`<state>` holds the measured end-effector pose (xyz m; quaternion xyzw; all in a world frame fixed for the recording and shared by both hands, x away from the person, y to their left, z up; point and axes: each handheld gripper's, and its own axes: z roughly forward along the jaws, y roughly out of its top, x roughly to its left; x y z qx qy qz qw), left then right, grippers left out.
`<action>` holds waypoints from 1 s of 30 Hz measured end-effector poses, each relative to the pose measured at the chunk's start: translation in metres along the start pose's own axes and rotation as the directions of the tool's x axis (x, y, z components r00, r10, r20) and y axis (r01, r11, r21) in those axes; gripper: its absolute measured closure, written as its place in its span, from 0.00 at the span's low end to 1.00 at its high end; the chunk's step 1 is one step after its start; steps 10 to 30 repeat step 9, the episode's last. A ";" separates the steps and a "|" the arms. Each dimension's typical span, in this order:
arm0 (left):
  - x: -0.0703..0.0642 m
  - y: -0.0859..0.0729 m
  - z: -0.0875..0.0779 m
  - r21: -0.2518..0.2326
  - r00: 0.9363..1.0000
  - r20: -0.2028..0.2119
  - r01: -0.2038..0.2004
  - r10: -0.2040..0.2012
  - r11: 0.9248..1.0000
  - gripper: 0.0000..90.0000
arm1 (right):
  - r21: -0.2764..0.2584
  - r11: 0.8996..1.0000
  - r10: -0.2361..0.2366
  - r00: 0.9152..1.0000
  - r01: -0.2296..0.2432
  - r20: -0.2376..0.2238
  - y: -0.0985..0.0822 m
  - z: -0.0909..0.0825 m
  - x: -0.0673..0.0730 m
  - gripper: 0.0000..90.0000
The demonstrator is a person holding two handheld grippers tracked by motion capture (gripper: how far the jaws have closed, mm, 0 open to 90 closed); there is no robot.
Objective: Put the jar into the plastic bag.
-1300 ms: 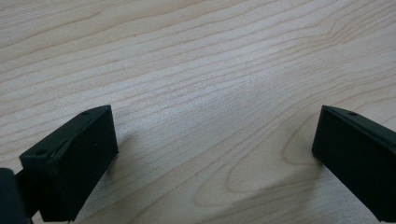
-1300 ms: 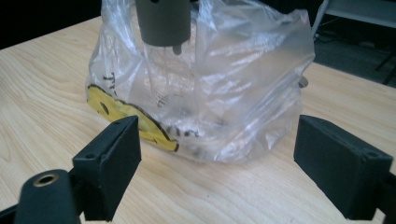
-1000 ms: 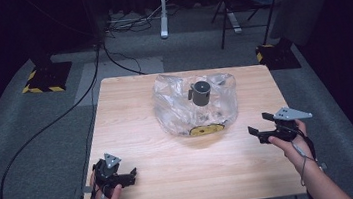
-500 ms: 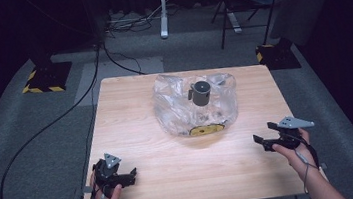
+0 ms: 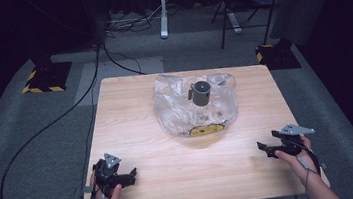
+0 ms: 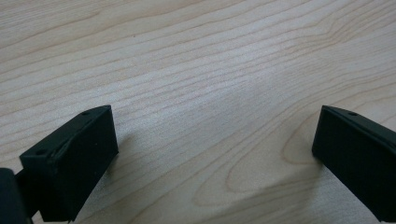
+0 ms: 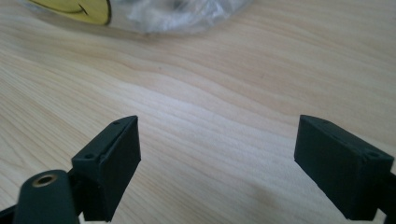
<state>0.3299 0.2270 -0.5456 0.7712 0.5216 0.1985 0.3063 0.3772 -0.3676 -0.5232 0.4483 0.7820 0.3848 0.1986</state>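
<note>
Plastic bag (image 5: 195, 108) mid-table; left claw (image 5: 132, 177), right claw (image 5: 262, 148) released near front corners.

Crumpled clear plastic bag (image 5: 186, 111) lies at frame centre; dark cylindrical cup (image 5: 200, 93) stands upright on it.

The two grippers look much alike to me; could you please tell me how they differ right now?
The left gripper sits at the table's near left corner; the right gripper sits near the right edge, slightly farther up. The left gripper view takes in bare wood, while the right gripper view catches the clear plastic bag. Both have their jaws wide apart, holding nothing.
</note>
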 end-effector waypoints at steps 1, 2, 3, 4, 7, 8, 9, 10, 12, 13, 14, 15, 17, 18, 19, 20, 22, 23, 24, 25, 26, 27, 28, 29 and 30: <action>0.000 0.000 0.000 0.000 1.000 0.000 0.000 0.000 1.000 0.00 | 0.009 1.000 0.000 1.000 0.000 0.006 -0.003 0.001 -0.001 0.16; 0.000 0.000 0.000 0.000 1.000 0.000 0.000 0.000 1.000 0.00 | 0.020 1.000 -0.002 1.000 0.002 0.011 -0.005 0.002 -0.002 0.16; 0.000 0.000 0.000 0.000 1.000 0.000 0.000 0.000 1.000 0.00 | 0.030 1.000 -0.003 1.000 0.002 0.016 -0.007 0.003 -0.002 0.16; 0.000 0.000 0.000 0.000 1.000 0.000 -0.001 0.001 1.000 0.00 | 0.045 0.999 -0.002 1.000 0.001 0.021 -0.010 0.004 -0.003 0.16; 0.000 0.000 0.000 0.000 1.000 0.000 0.000 0.000 1.000 0.00 | 0.102 0.995 -0.013 0.999 0.009 0.044 -0.017 0.010 -0.004 0.11; 0.000 0.000 0.000 0.000 1.000 0.000 -0.001 0.001 1.000 0.00 | 0.091 0.996 -0.012 0.999 0.007 0.047 -0.018 0.010 -0.004 0.11; 0.000 0.000 0.000 0.000 1.000 0.000 0.000 0.000 1.000 0.00 | 0.089 0.996 -0.012 0.999 0.008 0.047 -0.018 0.010 -0.004 0.10; 0.000 0.000 0.000 0.000 1.000 0.000 0.000 0.000 1.000 0.00 | 0.089 0.996 -0.012 0.999 0.008 0.047 -0.018 0.010 -0.004 0.10; 0.000 0.000 0.000 0.000 1.000 0.000 0.000 0.000 1.000 0.00 | 0.089 0.996 -0.012 0.999 0.008 0.047 -0.018 0.010 -0.004 0.10; 0.000 0.000 0.000 0.000 1.000 0.000 0.000 0.000 1.000 0.00 | 0.089 0.996 -0.012 0.999 0.008 0.047 -0.018 0.010 -0.004 0.10; 0.000 0.000 0.000 0.000 1.000 0.000 0.000 0.000 1.000 0.00 | 0.089 0.996 -0.012 0.999 0.008 0.047 -0.018 0.010 -0.004 0.10; 0.000 0.000 0.000 0.000 1.000 0.000 0.000 0.000 1.000 0.00 | 0.089 0.996 -0.012 0.999 0.008 0.047 -0.018 0.010 -0.004 0.10; 0.000 0.000 0.000 0.000 1.000 0.000 0.000 0.000 1.000 0.00 | 0.089 0.996 -0.012 0.999 0.008 0.047 -0.018 0.010 -0.004 0.10; 0.000 0.000 0.000 0.000 1.000 0.000 0.000 0.000 1.000 0.00 | 0.089 0.996 -0.012 0.999 0.008 0.047 -0.018 0.010 -0.004 0.10; 0.000 0.000 0.000 0.000 1.000 0.000 0.000 0.000 1.000 0.00 | 0.089 0.996 -0.012 0.999 0.008 0.047 -0.018 0.010 -0.004 0.10; 0.000 0.000 0.000 0.000 1.000 0.000 0.000 0.000 1.000 0.00 | 0.089 0.996 -0.012 0.999 0.008 0.047 -0.018 0.010 -0.004 0.10; 0.000 0.000 0.000 0.000 1.000 0.000 0.000 0.000 1.000 0.00 | 0.089 0.996 -0.012 0.999 0.008 0.047 -0.018 0.010 -0.004 0.10; 0.000 0.000 0.000 0.000 1.000 0.000 0.000 0.000 1.000 0.00 | 0.089 0.996 -0.012 0.999 0.008 0.047 -0.018 0.010 -0.004 0.10; 0.000 0.000 0.000 0.000 1.000 0.000 0.000 0.000 1.000 0.00 | 0.089 0.996 -0.012 0.999 0.008 0.047 -0.018 0.010 -0.004 0.10; 0.000 0.000 0.000 0.000 1.000 0.000 0.000 0.000 1.000 0.00 | 0.089 0.996 -0.012 0.999 0.008 0.047 -0.018 0.010 -0.004 0.10; 0.000 0.000 0.000 0.000 1.000 0.000 0.000 0.000 1.000 0.00 | 0.089 0.996 -0.012 0.999 0.008 0.047 -0.018 0.010 -0.004 0.10; 0.000 0.000 0.000 0.000 1.000 0.000 0.000 0.000 1.000 0.00 | 0.089 0.996 -0.012 0.999 0.008 0.047 -0.018 0.010 -0.004 0.10; 0.000 0.000 0.000 0.000 1.000 0.000 0.000 0.000 1.000 0.00 | 0.089 0.996 -0.012 0.999 0.008 0.047 -0.018 0.010 -0.004 0.10; 0.000 0.000 0.000 0.000 1.000 0.000 0.000 0.000 1.000 0.00 | 0.089 0.996 -0.012 0.999 0.008 0.047 -0.018 0.010 -0.004 0.10; 0.000 0.000 0.000 0.000 1.000 0.000 0.000 0.000 1.000 0.00 | 0.089 0.996 -0.012 0.999 0.008 0.047 -0.018 0.010 -0.004 0.10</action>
